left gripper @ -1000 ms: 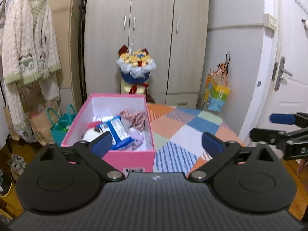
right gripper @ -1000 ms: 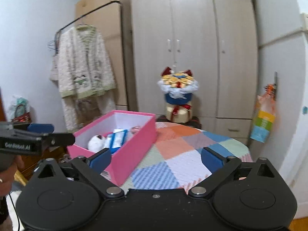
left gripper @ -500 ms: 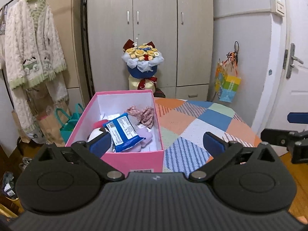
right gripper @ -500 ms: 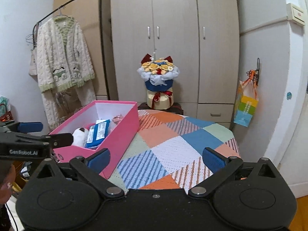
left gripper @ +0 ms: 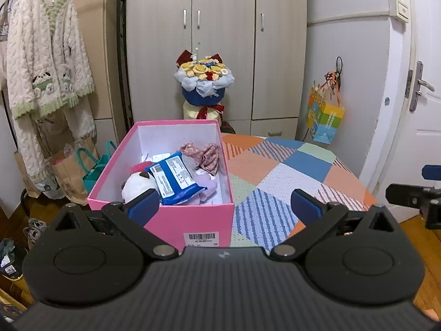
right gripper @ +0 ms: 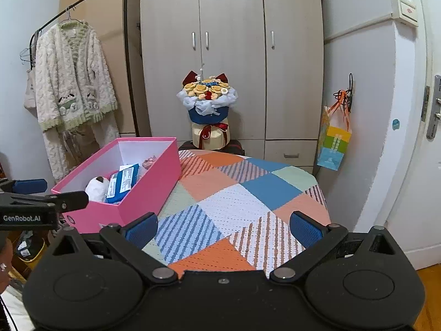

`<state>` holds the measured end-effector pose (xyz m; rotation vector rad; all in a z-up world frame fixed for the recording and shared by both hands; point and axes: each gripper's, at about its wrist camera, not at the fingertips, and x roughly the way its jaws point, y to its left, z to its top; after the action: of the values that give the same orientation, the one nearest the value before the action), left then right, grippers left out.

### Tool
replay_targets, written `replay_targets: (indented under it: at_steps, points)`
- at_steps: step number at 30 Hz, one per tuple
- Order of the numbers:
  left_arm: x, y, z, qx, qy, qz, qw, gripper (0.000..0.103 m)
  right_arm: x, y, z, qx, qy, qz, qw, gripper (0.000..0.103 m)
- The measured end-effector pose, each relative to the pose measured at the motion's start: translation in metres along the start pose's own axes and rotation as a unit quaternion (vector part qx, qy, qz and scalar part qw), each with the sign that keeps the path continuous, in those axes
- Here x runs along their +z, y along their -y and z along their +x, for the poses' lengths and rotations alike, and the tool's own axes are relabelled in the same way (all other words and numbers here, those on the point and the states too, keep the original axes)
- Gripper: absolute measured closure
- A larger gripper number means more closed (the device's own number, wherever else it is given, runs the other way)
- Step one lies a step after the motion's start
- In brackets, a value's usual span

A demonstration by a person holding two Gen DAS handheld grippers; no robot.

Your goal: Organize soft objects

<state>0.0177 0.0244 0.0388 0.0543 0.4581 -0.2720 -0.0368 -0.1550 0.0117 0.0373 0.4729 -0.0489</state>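
Observation:
A pink box [left gripper: 165, 220] [right gripper: 148, 190] stands on the left of a round table with a patchwork cloth [left gripper: 275, 171] [right gripper: 234, 201]. Inside lie a white plush toy [left gripper: 135, 186] [right gripper: 96, 187], a blue wipes pack [left gripper: 173, 178] [right gripper: 122, 182], a pink patterned scrunchie [left gripper: 204, 154] [right gripper: 148, 161] and a lilac soft item [left gripper: 205, 183]. My left gripper [left gripper: 226, 207] is open and empty, just in front of the box. My right gripper [right gripper: 223, 227] is open and empty over the cloth's near edge, right of the box.
A flower bouquet [left gripper: 204, 82] [right gripper: 208, 102] stands behind the table before a wardrobe [left gripper: 215, 41]. A fluffy robe [left gripper: 46, 69] hangs on a rack at left, bags [left gripper: 82, 171] below it. A colourful gift bag [left gripper: 325, 118] hangs on the right wall by a white door [left gripper: 419, 110].
Both grippers have drawn back and levelled out, so the box and table sit lower and more central in view. Both stay open and empty.

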Motion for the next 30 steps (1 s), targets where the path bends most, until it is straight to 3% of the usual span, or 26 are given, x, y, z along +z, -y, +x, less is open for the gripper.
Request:
replay_targets:
  at_steps: [12, 22, 30]
  points:
    - [-0.009, 0.000, 0.001, 0.025, 0.025, 0.009, 0.9993, 0.000, -0.008, -0.001, 0.006, -0.031, 0.002, -0.013, 0.999, 0.000]
    - [-0.004, -0.001, -0.007, -0.005, 0.004, 0.004, 1.0000, 0.000, -0.009, -0.004, -0.012, -0.045, 0.021, -0.029, 0.998, 0.000]
    - [-0.006, 0.004, -0.006, 0.001, 0.002, 0.011, 0.9999, 0.000, -0.010, -0.007, -0.015, -0.047, 0.022, -0.037, 0.998, 0.000]
